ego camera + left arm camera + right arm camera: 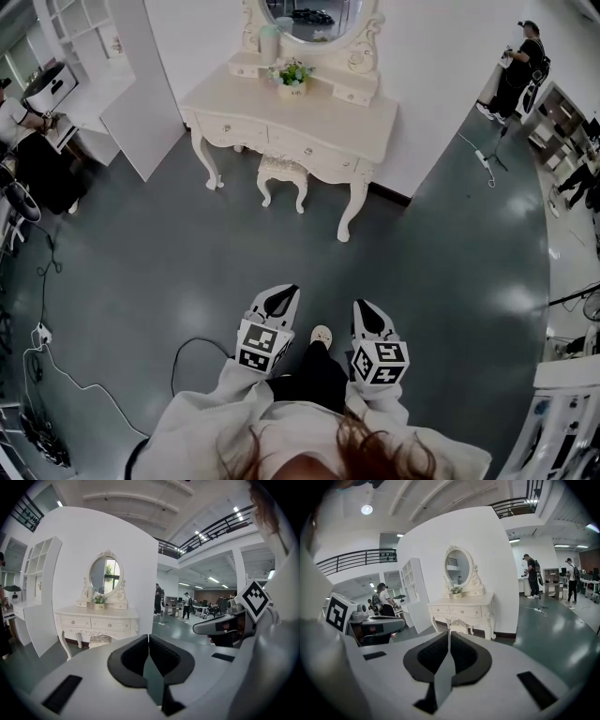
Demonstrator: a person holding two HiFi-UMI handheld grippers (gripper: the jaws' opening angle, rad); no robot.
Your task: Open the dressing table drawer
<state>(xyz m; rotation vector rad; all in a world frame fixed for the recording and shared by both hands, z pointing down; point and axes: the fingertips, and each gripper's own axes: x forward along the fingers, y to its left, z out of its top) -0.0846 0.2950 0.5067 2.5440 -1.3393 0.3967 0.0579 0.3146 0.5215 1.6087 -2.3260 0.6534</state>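
Note:
The cream dressing table (291,117) stands against the white wall at the top of the head view, well ahead of me. Its front drawers (309,150) are closed, with small knobs. Both grippers are low in the head view, side by side over the grey floor and far from the table. My left gripper (281,298) is shut and holds nothing. My right gripper (367,314) is also shut and holds nothing. The left gripper view shows the table (101,620) left of the jaws. In the right gripper view the table (464,611) lies straight beyond the jaws.
A padded stool (281,173) is tucked under the table. A flower pot (292,80) and an oval mirror (314,19) sit on top. A white shelf unit (141,84) stands left of it. Cables (42,337) trail on the floor at left. A person (520,66) stands far right.

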